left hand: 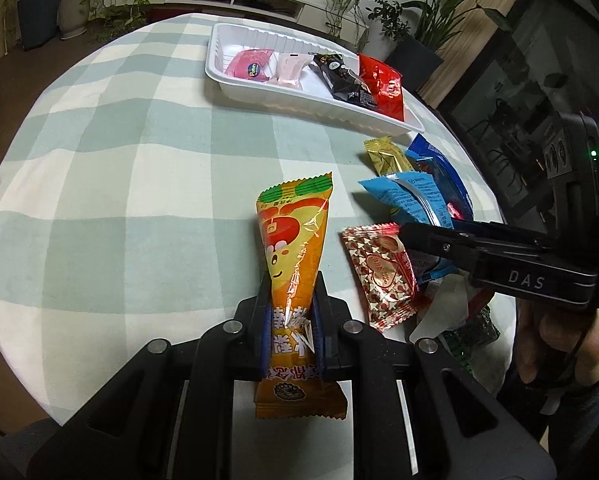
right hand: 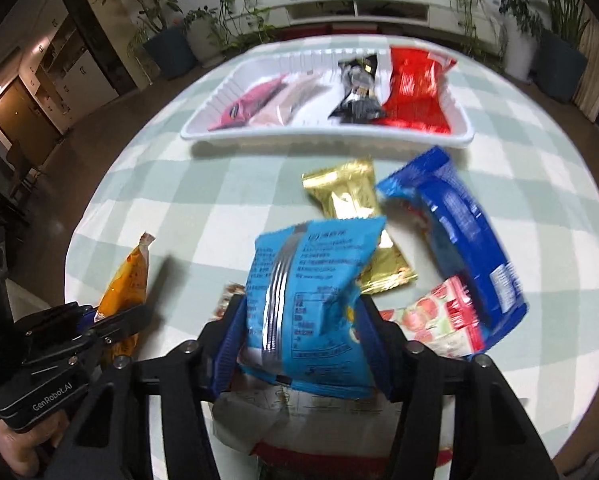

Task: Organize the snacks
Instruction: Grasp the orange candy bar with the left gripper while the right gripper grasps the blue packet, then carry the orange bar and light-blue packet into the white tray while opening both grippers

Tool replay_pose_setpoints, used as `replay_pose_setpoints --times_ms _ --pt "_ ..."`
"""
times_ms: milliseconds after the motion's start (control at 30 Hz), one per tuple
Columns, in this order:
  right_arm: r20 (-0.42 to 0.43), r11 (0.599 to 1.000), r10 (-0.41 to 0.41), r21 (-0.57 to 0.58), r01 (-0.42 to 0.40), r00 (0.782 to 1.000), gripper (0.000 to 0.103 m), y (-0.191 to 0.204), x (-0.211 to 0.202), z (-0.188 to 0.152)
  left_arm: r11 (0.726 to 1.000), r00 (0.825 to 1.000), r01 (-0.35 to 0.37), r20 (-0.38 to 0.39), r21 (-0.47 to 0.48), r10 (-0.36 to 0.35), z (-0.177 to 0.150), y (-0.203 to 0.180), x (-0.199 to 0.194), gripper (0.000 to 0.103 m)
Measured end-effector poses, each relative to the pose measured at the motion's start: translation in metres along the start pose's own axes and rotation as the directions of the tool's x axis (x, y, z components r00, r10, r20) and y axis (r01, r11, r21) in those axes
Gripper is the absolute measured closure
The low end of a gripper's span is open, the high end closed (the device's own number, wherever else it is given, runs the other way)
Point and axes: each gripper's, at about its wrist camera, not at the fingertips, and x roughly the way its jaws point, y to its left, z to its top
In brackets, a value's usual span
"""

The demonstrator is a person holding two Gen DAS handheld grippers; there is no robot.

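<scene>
Four snacks already sit in the white tray (right hand: 455, 130) at the far side of the table: a pink pack (right hand: 251, 102), a pale pink one (right hand: 295, 100), a black one (right hand: 357, 92) and a red bag (right hand: 417, 88), lined up side by side. Everything rests on a green-and-cream checked tablecloth (left hand: 99, 200).

Left gripper (left hand: 291, 316) has its jaws pressed tight on an orange snack packet (left hand: 295, 248), pinching it around the lower half so the top sticks out ahead of the fingers and the bottom edge hangs back toward the camera.

Right gripper (right hand: 305, 340) is over the loose pile nearer the table edge, with a light blue packet (right hand: 311, 292) sitting between its blue pads (right hand: 229, 344). Jaws are partway spread and both pads look right up against the sides of the packet, but the shot is blurry, so I can't say for sure they're actually squeezing it.

Rest of the pile: a gold packet (right hand: 351, 200) just behind the light blue one, a dark blue pack (right hand: 463, 232) to its right, a strawberry-print packet (right hand: 439, 320) beside that, and a red-and-gold star-print one (left hand: 383, 276) near the left gripper. A hand (left hand: 555, 340) holds the right gripper's handle.
</scene>
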Motion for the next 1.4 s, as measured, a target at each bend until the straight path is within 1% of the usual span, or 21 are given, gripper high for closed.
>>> replay_pose_setpoints --times_ms 167,233,267,300,467,567,800,1000,1133,1233,1267,1333,1400 --pt "0.005 1.0 -0.004 -0.024 0.004 1.0 0.05 0.002 0.005 0.001 1.0 1.0 0.007 0.003 -0.004 -0.007 0.001 0.002 0.001 0.089" --pt "0.01 1.0 0.003 -0.027 -0.002 1.0 0.054 0.002 0.005 0.002 1.0 1.0 0.008 0.004 -0.005 -0.008 0.001 0.002 0.002 0.089" --pt "0.014 1.0 0.009 -0.029 -0.009 1.0 0.058 0.002 0.005 0.002 1.0 1.0 0.008 0.005 -0.005 -0.008 0.001 0.002 0.002 0.089" --pt "0.017 0.999 0.015 -0.029 -0.014 1.0 0.061 0.002 0.004 0.002 1.0 1.0 0.008 0.005 -0.005 -0.008 0.001 0.002 0.002 0.089" --pt "0.032 0.999 0.045 -0.014 -0.045 0.998 0.067 0.0 0.001 0.001 1.0 1.0 0.007 0.007 -0.006 -0.007 0.002 0.002 0.002 0.089" --pt "0.051 0.998 0.07 0.005 -0.07 0.996 0.068 -0.001 -0.005 0.001 1.0 1.0 0.006 0.012 -0.007 -0.006 0.003 0.002 0.001 0.089" --pt "0.145 0.992 0.106 0.054 -0.115 0.984 0.068 -0.009 -0.039 -0.001 1.0 0.999 0.019 0.029 -0.013 -0.018 0.006 0.001 -0.005 0.089" --pt "0.183 0.981 0.133 0.117 -0.156 0.974 0.068 -0.031 -0.058 -0.001 0.999 0.998 0.034 0.046 -0.028 -0.033 0.014 0.007 -0.012 0.089" --pt "0.234 0.972 0.127 0.163 -0.168 0.964 0.068 -0.054 -0.078 0.007 0.999 0.996 0.031 0.08 -0.032 -0.028 0.037 0.012 -0.023 0.089" --pt "0.282 0.966 0.107 0.199 -0.167 0.953 0.068 -0.075 -0.097 0.023 1.0 0.993 0.014 0.116 -0.01 -0.013 0.067 0.014 -0.032 0.089" --pt "0.3 0.964 0.099 0.209 -0.166 0.949 0.068 -0.081 -0.104 0.029 1.0 0.991 0.003 0.133 0.0 -0.003 0.082 0.014 -0.035 0.089" --pt "0.341 0.964 0.085 0.209 -0.164 0.936 0.068 -0.088 -0.118 0.047 1.0 0.989 -0.011 0.15 0.018 0.008 0.107 0.014 -0.038 0.089" --pt "0.393 0.971 0.093 0.168 -0.171 0.915 0.068 -0.084 -0.132 0.07 0.999 0.986 -0.031 0.162 0.043 0.023 0.138 0.011 -0.035 0.089"
